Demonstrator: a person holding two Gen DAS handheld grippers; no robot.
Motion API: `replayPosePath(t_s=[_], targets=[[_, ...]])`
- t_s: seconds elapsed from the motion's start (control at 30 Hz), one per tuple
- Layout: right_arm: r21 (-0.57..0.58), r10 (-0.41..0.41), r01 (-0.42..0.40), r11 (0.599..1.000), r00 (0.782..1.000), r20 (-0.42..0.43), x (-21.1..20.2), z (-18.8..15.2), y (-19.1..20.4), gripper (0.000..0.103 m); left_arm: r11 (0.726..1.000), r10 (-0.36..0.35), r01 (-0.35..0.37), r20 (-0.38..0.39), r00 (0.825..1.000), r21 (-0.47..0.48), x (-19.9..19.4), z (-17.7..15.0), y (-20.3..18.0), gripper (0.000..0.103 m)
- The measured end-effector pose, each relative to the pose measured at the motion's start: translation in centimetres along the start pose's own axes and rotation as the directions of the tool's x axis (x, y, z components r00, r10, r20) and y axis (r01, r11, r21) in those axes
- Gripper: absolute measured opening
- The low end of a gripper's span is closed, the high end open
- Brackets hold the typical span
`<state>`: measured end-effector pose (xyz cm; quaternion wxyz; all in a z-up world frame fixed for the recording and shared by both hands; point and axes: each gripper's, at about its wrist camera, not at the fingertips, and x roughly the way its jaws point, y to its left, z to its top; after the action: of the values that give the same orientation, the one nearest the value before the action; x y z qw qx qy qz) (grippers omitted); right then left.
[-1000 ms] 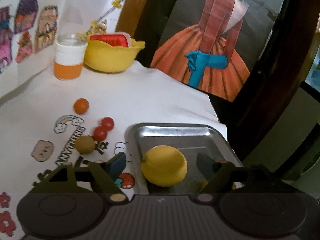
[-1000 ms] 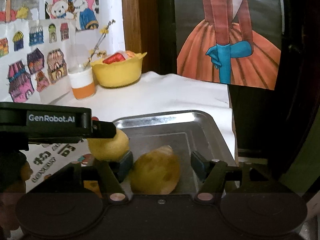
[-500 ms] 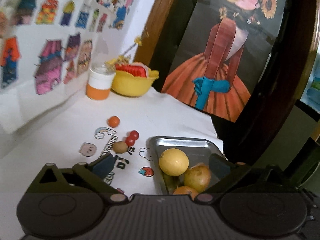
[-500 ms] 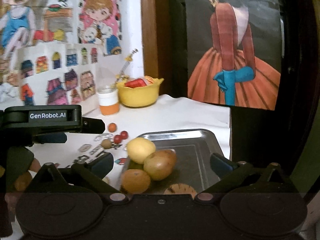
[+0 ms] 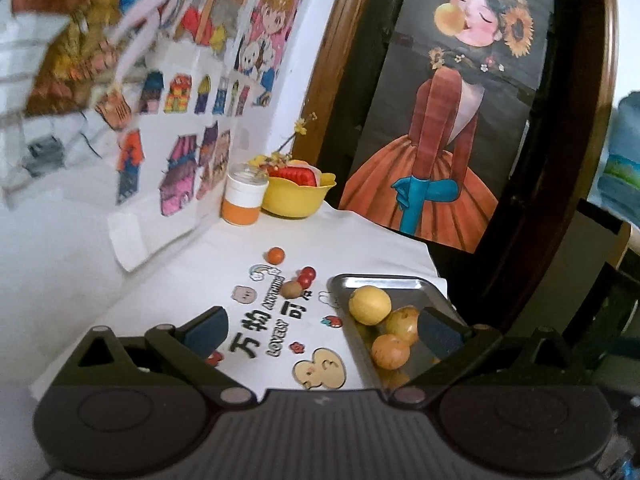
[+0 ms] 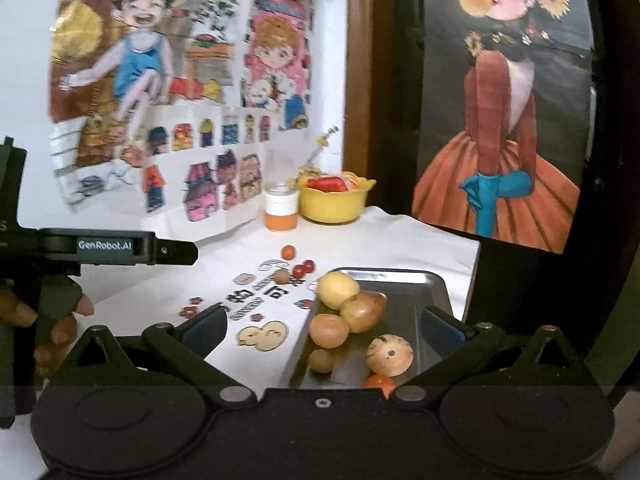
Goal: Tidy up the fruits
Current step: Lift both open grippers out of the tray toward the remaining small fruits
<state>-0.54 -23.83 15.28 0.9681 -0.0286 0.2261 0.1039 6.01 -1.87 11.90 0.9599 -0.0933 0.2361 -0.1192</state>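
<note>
A metal tray [image 6: 404, 280] [image 5: 404, 286] sits at the table's right edge. It holds a yellow lemon [image 6: 338, 290] [image 5: 369, 305], a brownish pear-like fruit [image 6: 362, 312], an orange fruit [image 6: 329, 331], a round tan fruit [image 6: 389, 355] and smaller pieces. Loose on the white cloth lie a small orange fruit [image 5: 275, 255], two red cherry tomatoes [image 5: 306, 275] and a brown kiwi-like fruit [image 5: 291, 289]. My left gripper [image 5: 320, 330] is open, raised well back from the table. My right gripper [image 6: 322, 326] is open too, above the tray's near end, empty.
A yellow bowl [image 5: 298, 196] with red contents and a white-and-orange jar [image 5: 243, 200] stand at the back by the sticker-covered wall. A dark framed painting [image 5: 448, 120] leans behind the table's right side. A hand [image 6: 52, 320] holds the left gripper's handle.
Both grippers have pulled up and back from the tray and opened wider. The right one, which had the pear-like fruit between its fingers, now has nothing there; the fruit lies in the tray.
</note>
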Motion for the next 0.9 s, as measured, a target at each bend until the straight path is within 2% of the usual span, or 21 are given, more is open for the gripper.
replayPosePath(t_s=[0.17,0.37,0.5,0.73,0.9], targets=[[-0.047,0.061,-0.062,0.997,0.998,-0.017,-2.3,2.0,0.9,0.102,0.996,0.017,-0.02,0.033,0.999,0.089,-3.1,1.0,-0.9,0.103],[-0.061,0.128,-0.131,0.989,0.99,-0.056,-2.4,6.2,1.5,0.102,0.993,0.014,-0.017,0.032,0.999,0.116,-4.1,3.3,-1.6,0.103],[-0.039,0.158,-0.162,0.986,0.982,-0.102,-1.3,10.0,1.2,0.102,0.995,0.017,-0.017,0.003,1.0,0.097,-3.0,5.1,-1.0,0.103],[0.054,0.204,-0.198,0.979,0.967,-0.151,1.8,17.8,-0.7,0.102,0.996,0.065,-0.064,-0.011,0.998,0.065,0.3,8.9,0.6,0.103],[0.018,0.199,-0.199,0.98,0.962,-0.187,5.8,21.3,-1.7,0.102,0.994,0.102,-0.1,-0.042,0.994,0.038,3.8,10.6,1.9,0.103]])
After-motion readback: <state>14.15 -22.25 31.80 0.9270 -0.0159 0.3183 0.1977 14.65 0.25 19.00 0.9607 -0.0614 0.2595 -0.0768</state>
